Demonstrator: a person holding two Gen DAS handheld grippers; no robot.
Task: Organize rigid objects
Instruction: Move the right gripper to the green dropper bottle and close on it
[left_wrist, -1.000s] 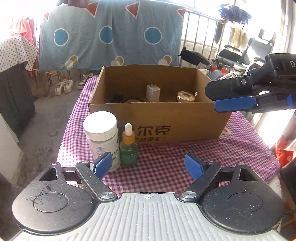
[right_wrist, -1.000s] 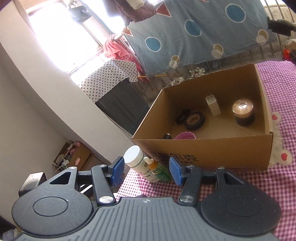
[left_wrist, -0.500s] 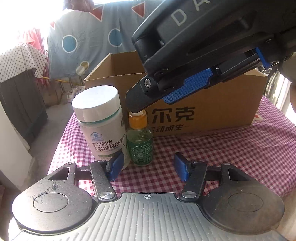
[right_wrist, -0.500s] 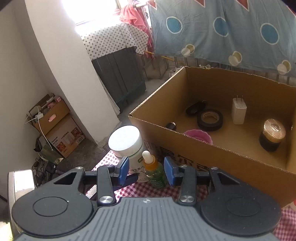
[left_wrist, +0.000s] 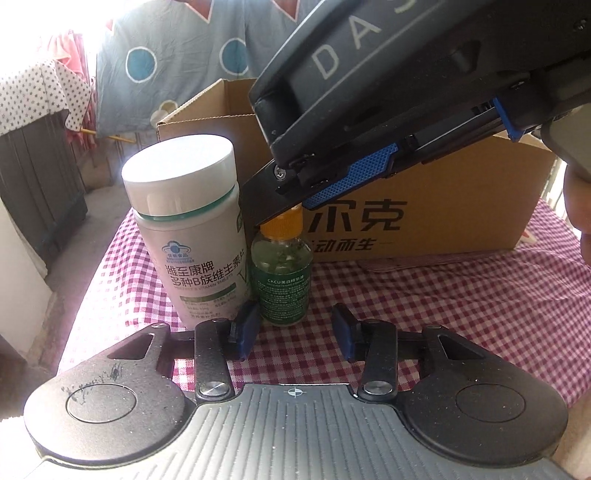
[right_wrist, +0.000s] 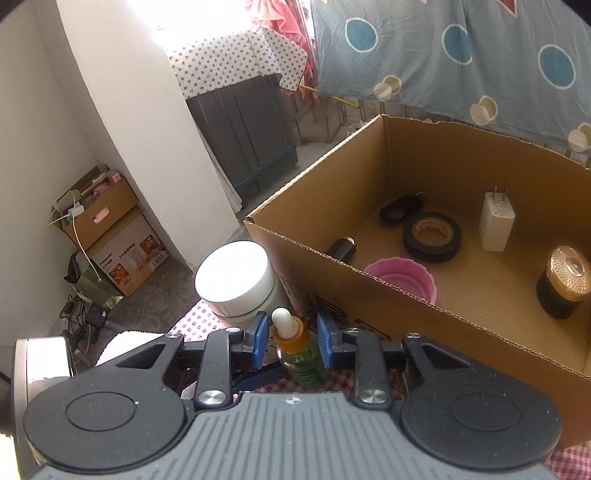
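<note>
A small green dropper bottle (left_wrist: 280, 273) with an orange collar stands on the checked cloth, beside a white-capped vitamin bottle (left_wrist: 181, 236). My left gripper (left_wrist: 294, 330) is low, just in front of the dropper bottle's base. Its jaws are closing and the pads (left_wrist: 245, 330) stay clear of the glass. My right gripper (right_wrist: 292, 339) comes down from above and straddles the dropper bottle (right_wrist: 295, 347) at its collar. Those jaws are closing too, with a thin gap on each side. In the left wrist view the right gripper (left_wrist: 291, 206) hides the dropper's bulb.
Behind the bottles, the open cardboard box (right_wrist: 461, 321) holds a black tape roll (right_wrist: 432, 236), a white charger (right_wrist: 496, 221), a gold-lidded jar (right_wrist: 563, 284), a pink cup (right_wrist: 400, 277) and small black items. Stacked boxes (right_wrist: 110, 236) sit on the floor at the left.
Both grippers have come down close to the two bottles. The right gripper swung in from the right to above the dropper bottle. Both pairs of jaws have narrowed.
</note>
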